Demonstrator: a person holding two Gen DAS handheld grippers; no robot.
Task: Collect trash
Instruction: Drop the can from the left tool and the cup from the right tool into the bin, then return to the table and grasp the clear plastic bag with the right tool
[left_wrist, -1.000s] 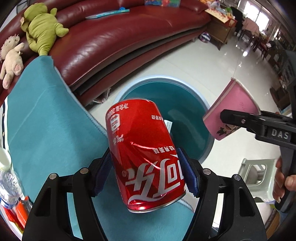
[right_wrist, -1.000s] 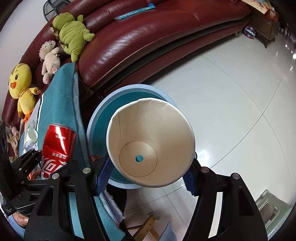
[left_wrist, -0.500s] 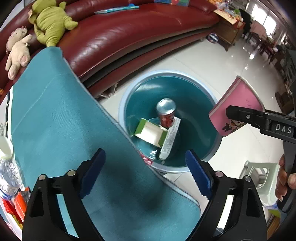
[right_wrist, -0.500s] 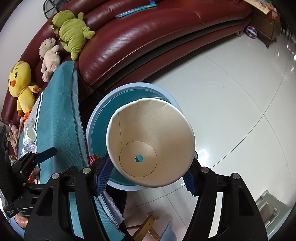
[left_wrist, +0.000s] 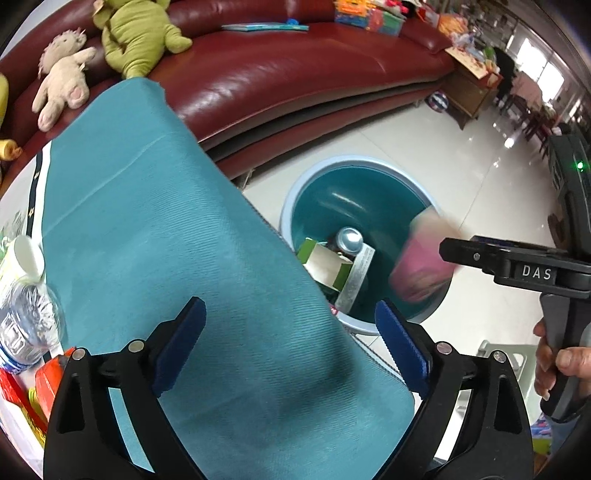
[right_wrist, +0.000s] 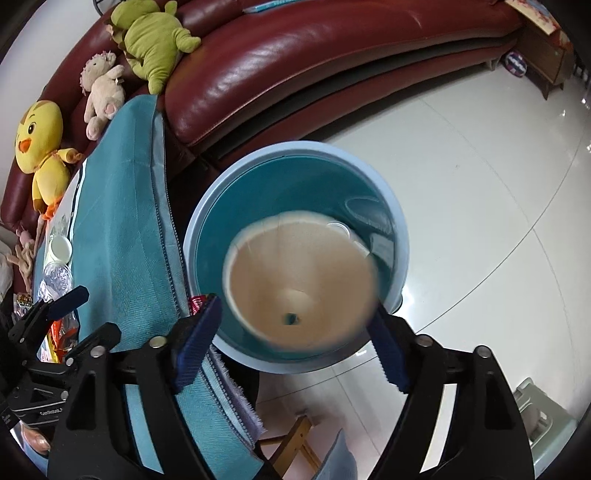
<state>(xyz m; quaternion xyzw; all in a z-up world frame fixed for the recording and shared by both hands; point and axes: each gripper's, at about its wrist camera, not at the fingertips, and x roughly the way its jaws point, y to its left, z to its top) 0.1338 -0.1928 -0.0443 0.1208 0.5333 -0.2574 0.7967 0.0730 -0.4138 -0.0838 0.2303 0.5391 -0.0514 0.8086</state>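
My left gripper (left_wrist: 290, 310) stands wide open and empty above the teal tablecloth (left_wrist: 166, 240). The blue-rimmed bin (left_wrist: 286, 221) stands on the floor beside the table. In it lie the red cola can (left_wrist: 349, 238), top end up, a green-and-white carton (left_wrist: 325, 262) and a paper strip. The jaws of my right gripper (right_wrist: 295, 310) are opening above the bin (right_wrist: 295, 147). Between them the paper cup (right_wrist: 295, 280) is blurred and clear of both pads, dropping mouth-up toward the bin. In the left wrist view the cup's pink outside (left_wrist: 421, 266) smears over the bin's right rim.
A clear water bottle (left_wrist: 26, 314) and orange snack wrappers (left_wrist: 48, 380) lie on the table's left end. A dark red sofa (left_wrist: 295, 74) with plush toys (right_wrist: 155, 40) curves behind. A pale plastic stool (right_wrist: 543, 417) stands on the white tiled floor at the right.
My left gripper opened, the cola can fell into the bin, and the gripper slid back over the tablecloth. My right gripper opened and the paper cup slipped out, now falling.
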